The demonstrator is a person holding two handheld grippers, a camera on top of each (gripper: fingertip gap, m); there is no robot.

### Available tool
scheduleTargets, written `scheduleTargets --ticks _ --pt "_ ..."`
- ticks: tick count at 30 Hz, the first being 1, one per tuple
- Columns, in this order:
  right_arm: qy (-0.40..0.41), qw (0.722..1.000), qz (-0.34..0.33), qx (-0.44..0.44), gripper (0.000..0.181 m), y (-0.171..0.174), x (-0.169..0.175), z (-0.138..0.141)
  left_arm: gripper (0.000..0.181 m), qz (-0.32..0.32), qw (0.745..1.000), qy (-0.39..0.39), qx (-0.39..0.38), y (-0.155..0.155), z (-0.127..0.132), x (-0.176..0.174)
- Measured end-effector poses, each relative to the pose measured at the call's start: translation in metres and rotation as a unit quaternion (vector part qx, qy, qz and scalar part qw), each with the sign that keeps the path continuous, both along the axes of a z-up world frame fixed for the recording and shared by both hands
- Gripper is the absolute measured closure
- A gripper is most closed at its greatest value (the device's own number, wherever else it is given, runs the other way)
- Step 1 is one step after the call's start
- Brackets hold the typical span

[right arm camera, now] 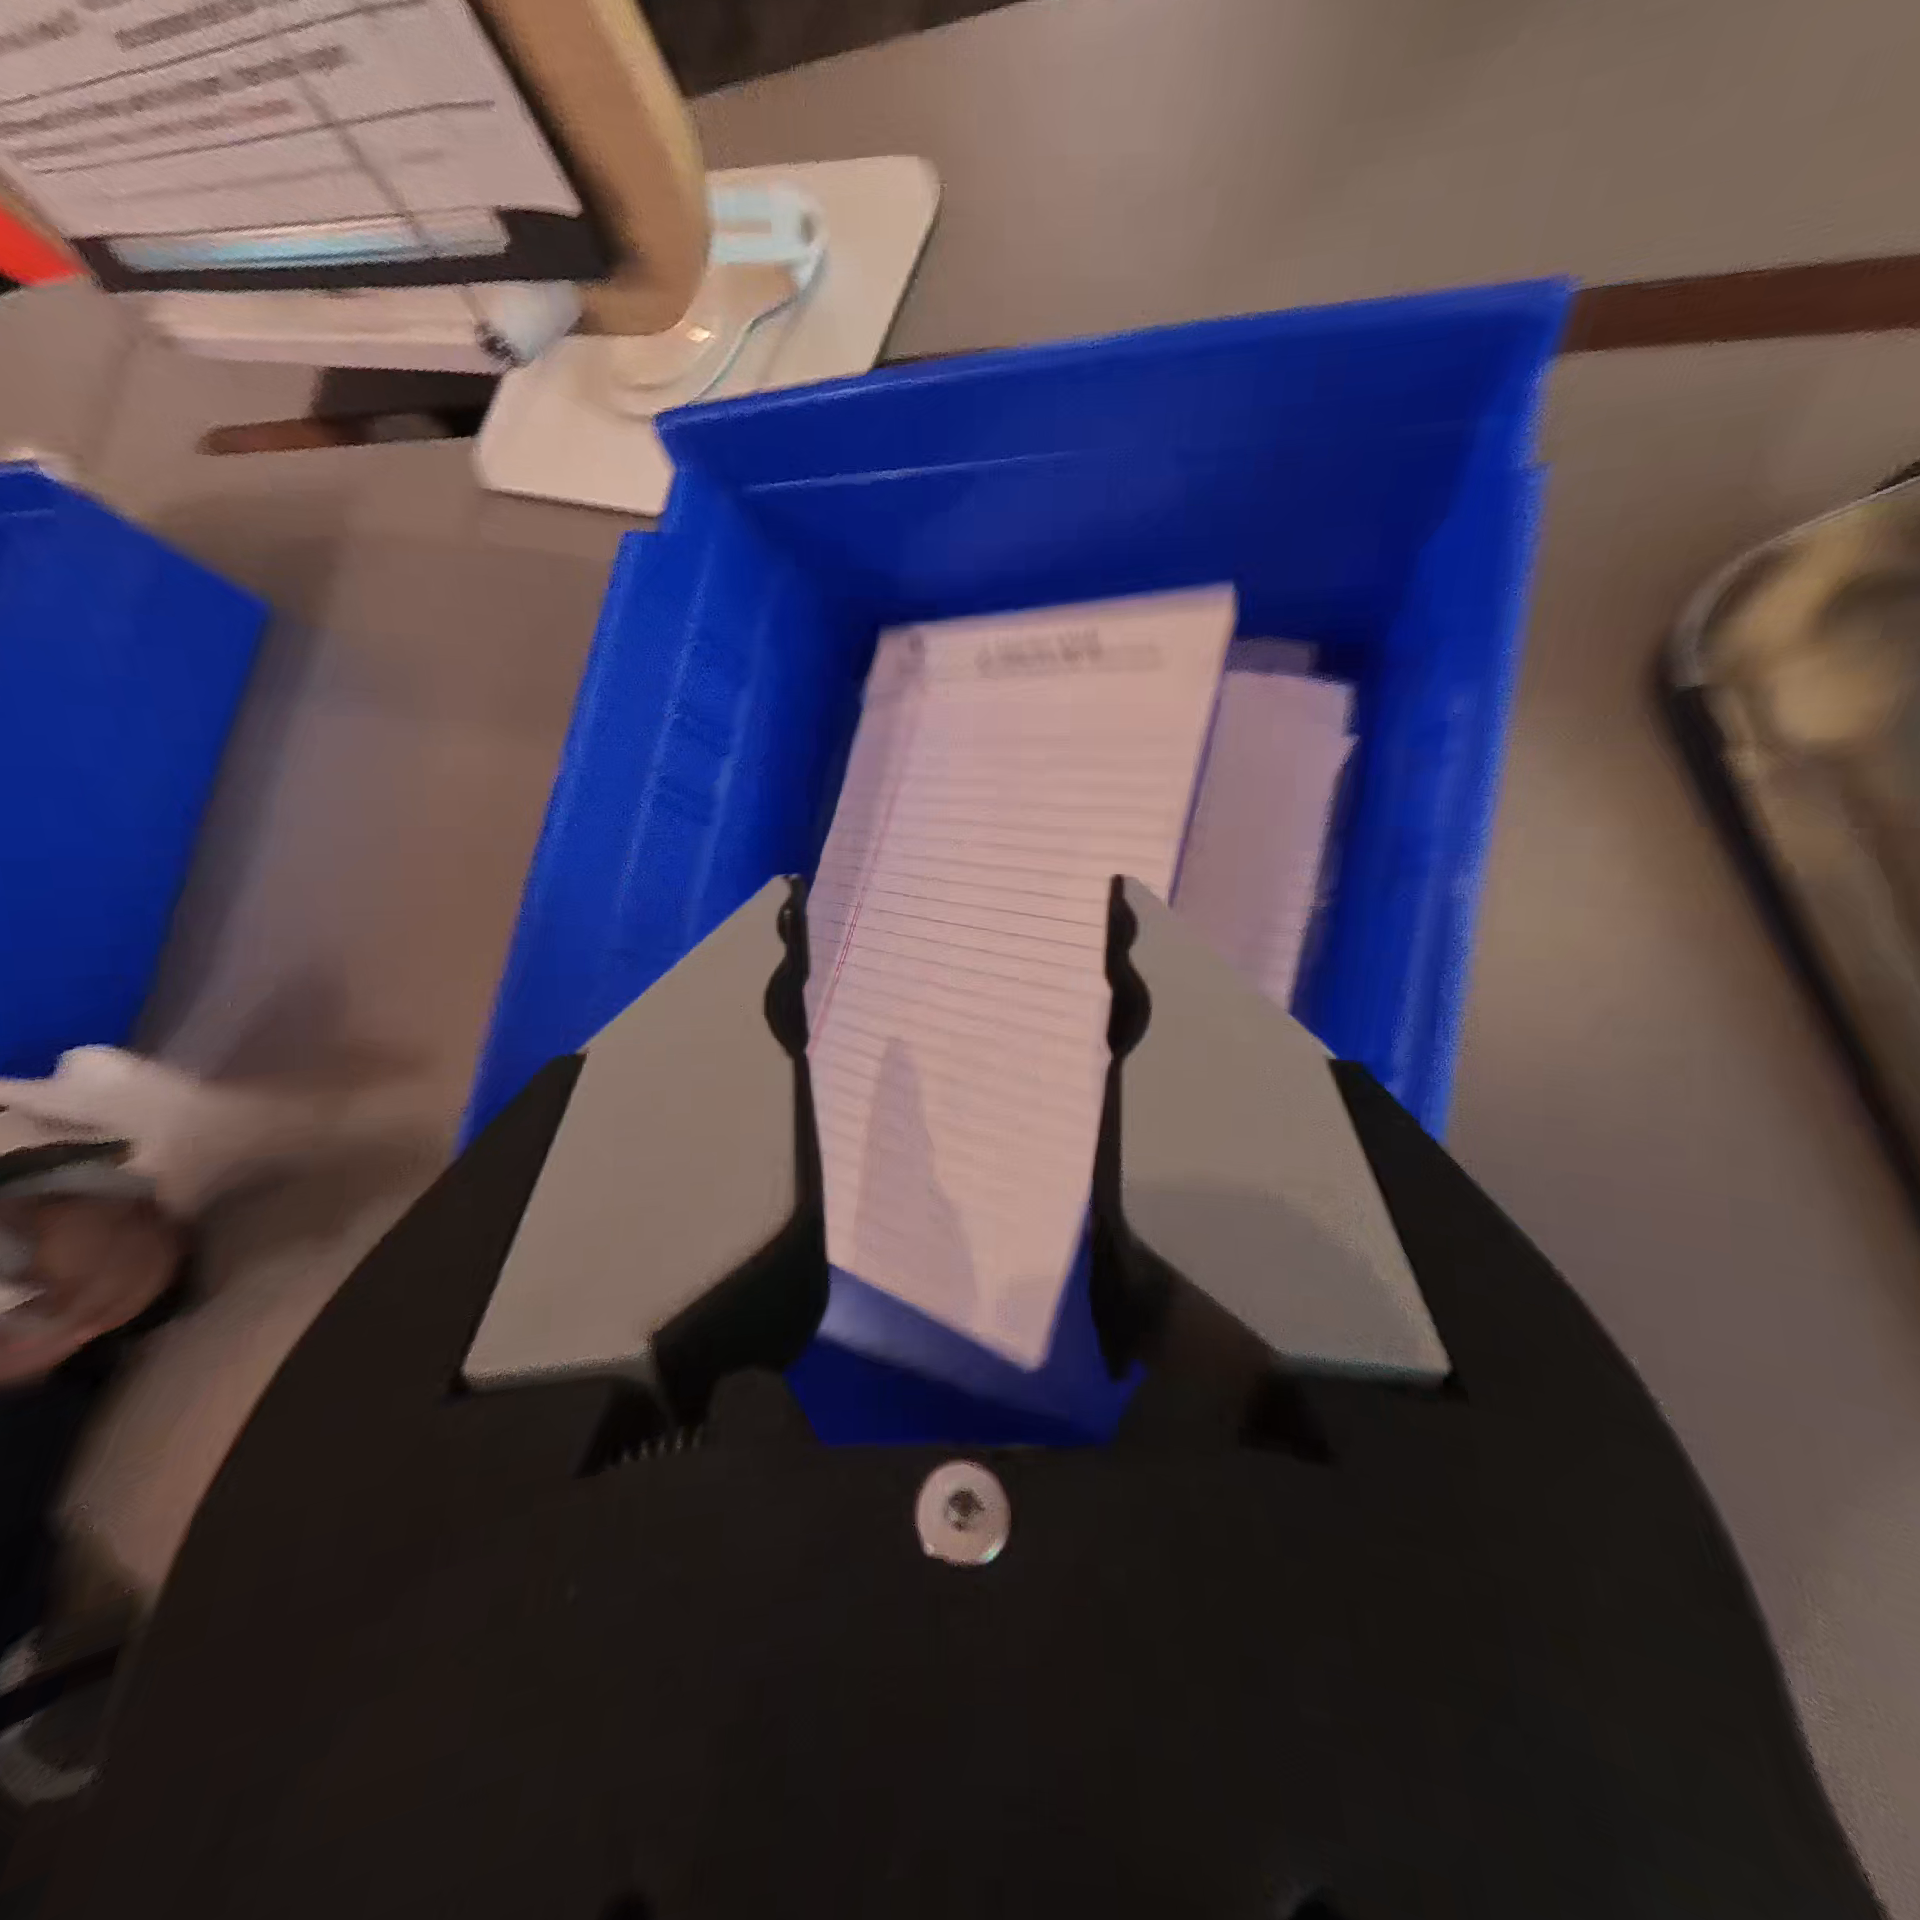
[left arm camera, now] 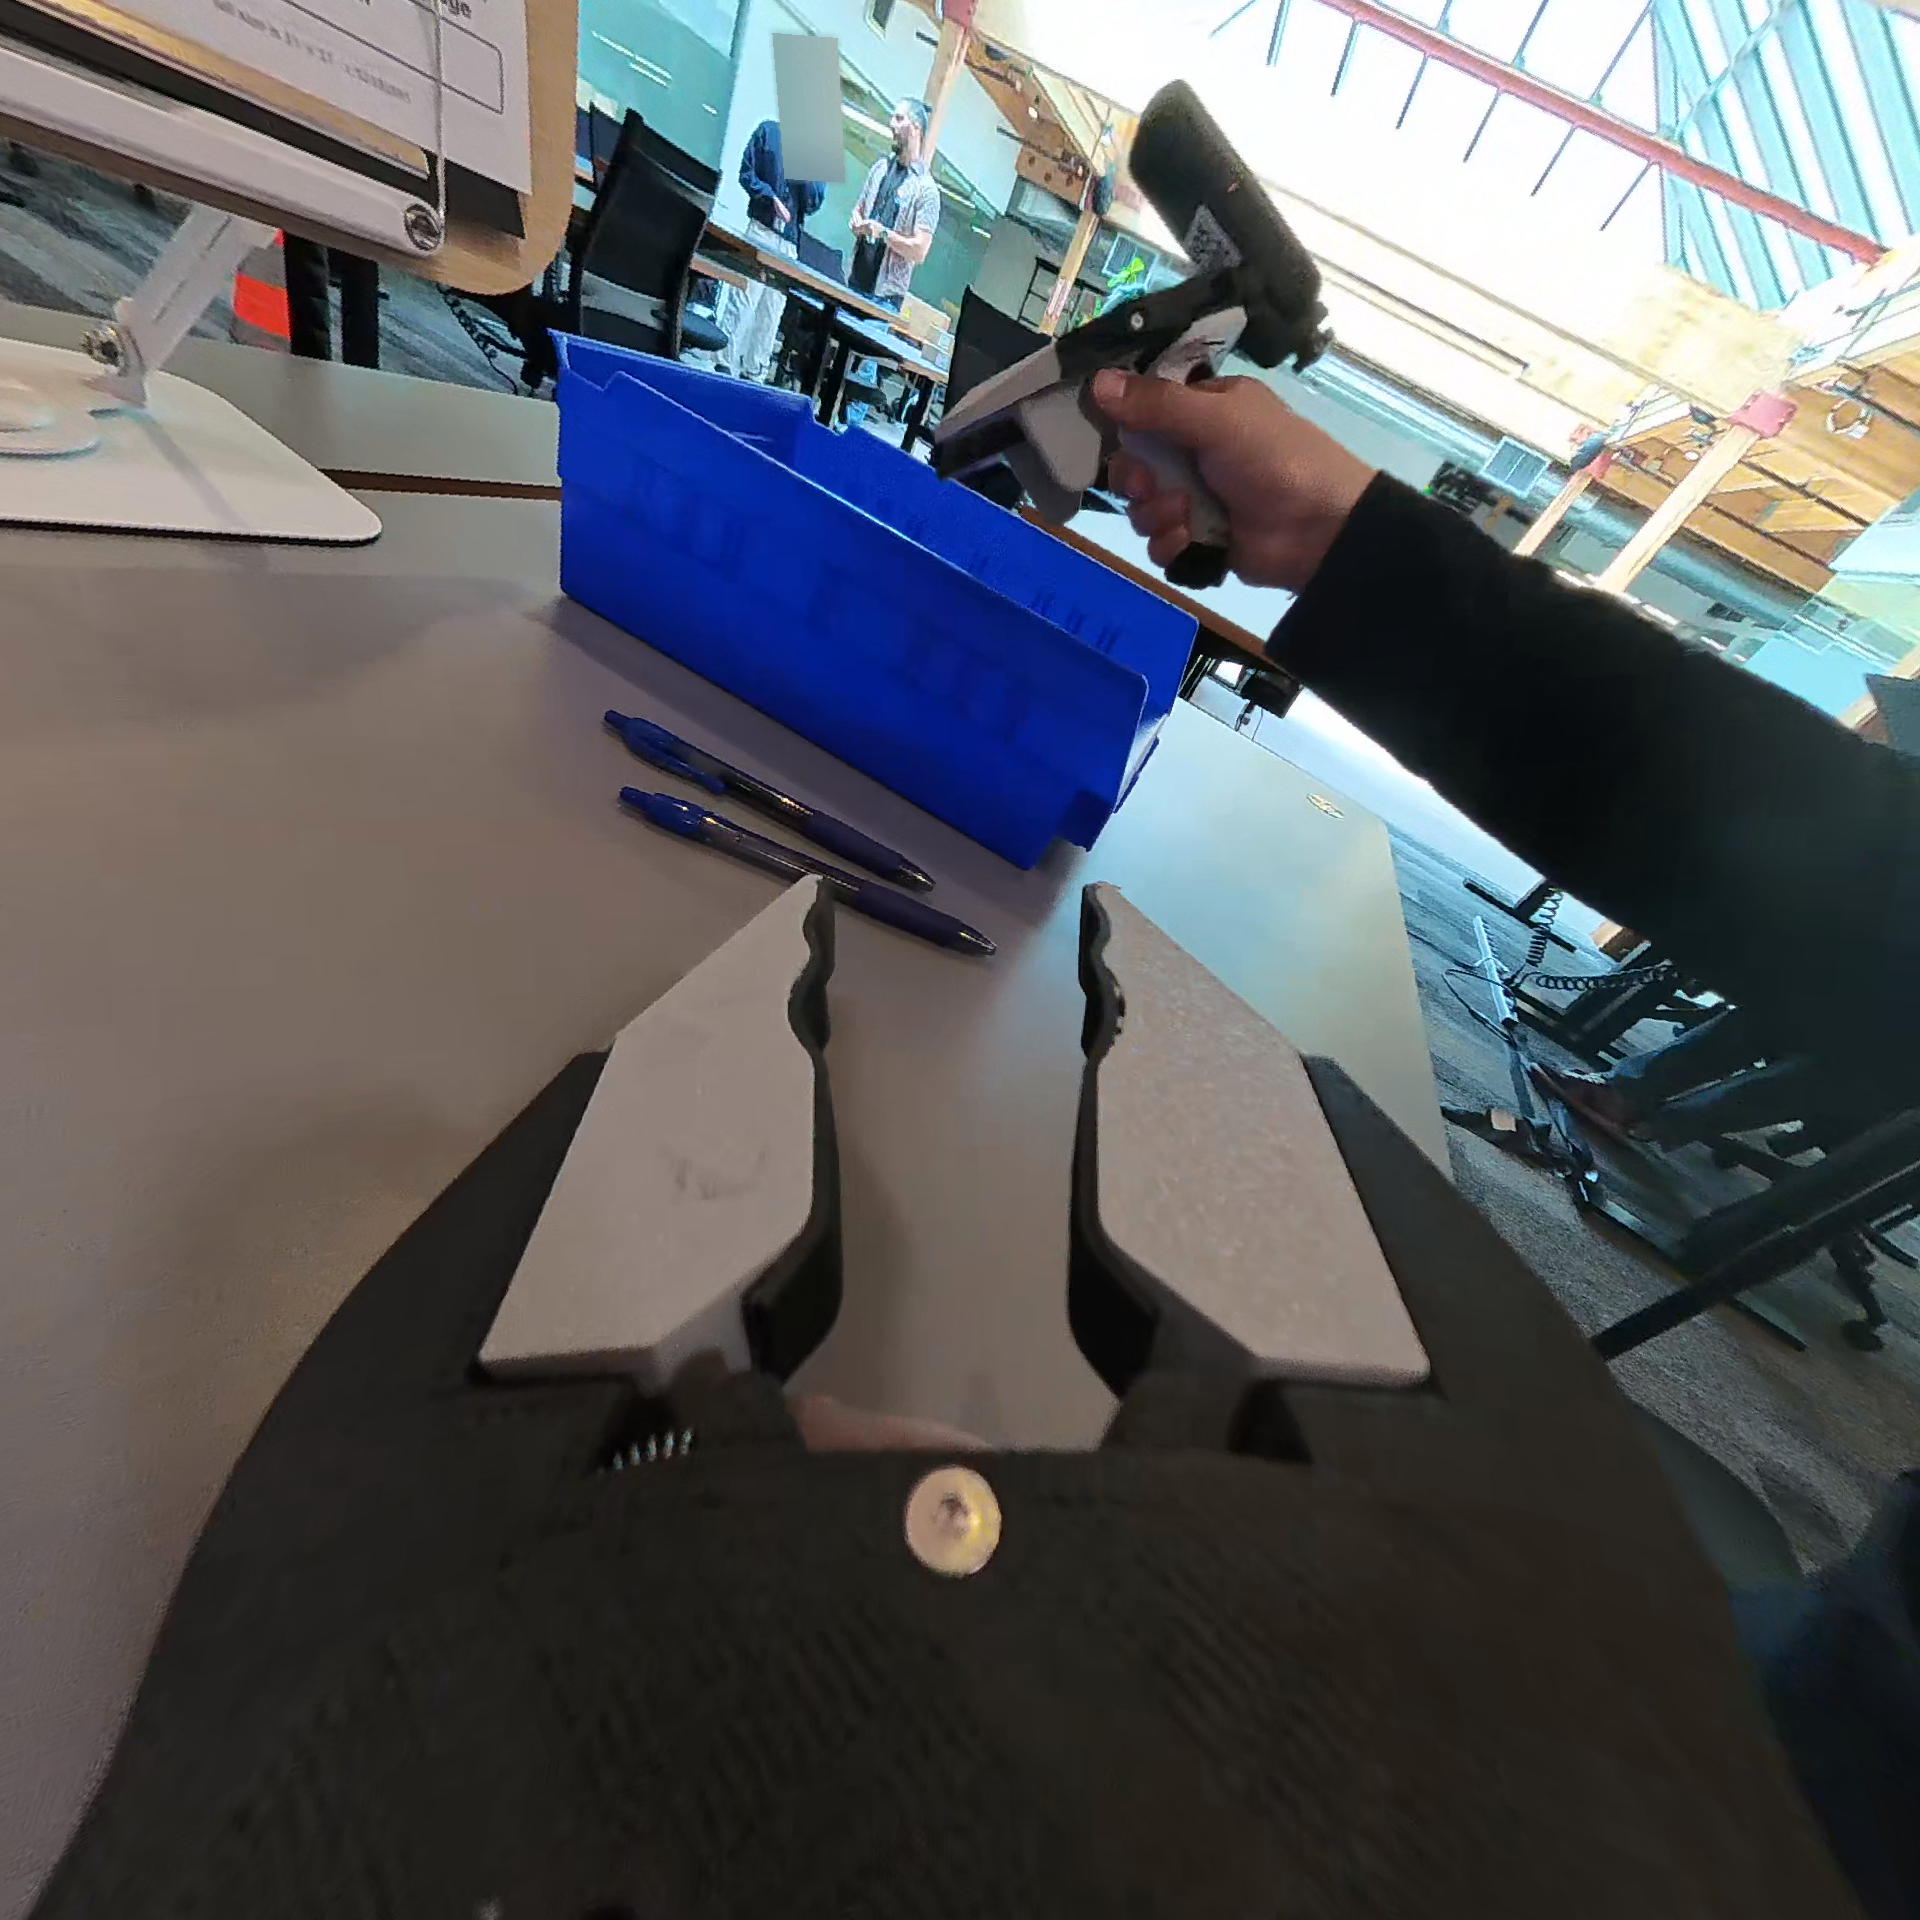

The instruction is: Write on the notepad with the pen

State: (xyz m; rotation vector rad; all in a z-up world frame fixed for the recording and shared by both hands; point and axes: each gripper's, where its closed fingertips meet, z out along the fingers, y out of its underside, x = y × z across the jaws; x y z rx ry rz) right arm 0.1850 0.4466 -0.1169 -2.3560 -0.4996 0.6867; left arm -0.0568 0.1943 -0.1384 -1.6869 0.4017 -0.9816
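Note:
Two blue pens lie on the grey table beside a blue bin (left arm camera: 862, 613): the nearer pen (left arm camera: 800, 868) and the farther pen (left arm camera: 764, 795). My left gripper (left arm camera: 951, 904) is open and empty, low over the table, just short of the nearer pen. In the right wrist view my right gripper (right arm camera: 951, 894) is open and empty, hovering above the blue bin (right arm camera: 644, 748). A white lined notepad (right arm camera: 1018, 831) lies tilted inside it on loose paper (right arm camera: 1278, 790). The right gripper also shows in the left wrist view (left arm camera: 1081, 416), held by a hand above the bin.
A white stand base (left arm camera: 177, 468) with a clipboard of paper (left arm camera: 343, 94) stands at the back left. A second blue bin (right arm camera: 114, 779) is at the left in the right wrist view. A metal tray edge (right arm camera: 1797, 727) is at the right. People stand far behind. The grippers' ends are close to 35 cm from one another.

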Motion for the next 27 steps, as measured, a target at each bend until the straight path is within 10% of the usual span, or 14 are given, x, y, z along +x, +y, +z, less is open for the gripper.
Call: scheduleTargets --ticks 10,15,27 --pt "0.029 0.975 0.189 0.112 0.133 -0.114 -0.101 0.080 0.136 -0.002 1.000 0.005 -0.004 0.000 -0.002 0.001" --pt "-0.100 0.960 0.252 0.075 0.131 -0.168 -0.159 0.022 0.136 0.001 1.000 -0.012 -0.005 -0.001 0.001 -0.004" --pt "-0.293 0.936 0.193 0.009 0.125 -0.147 -0.182 -0.091 0.136 -0.010 1.000 -0.018 -0.020 0.001 -0.002 -0.004"
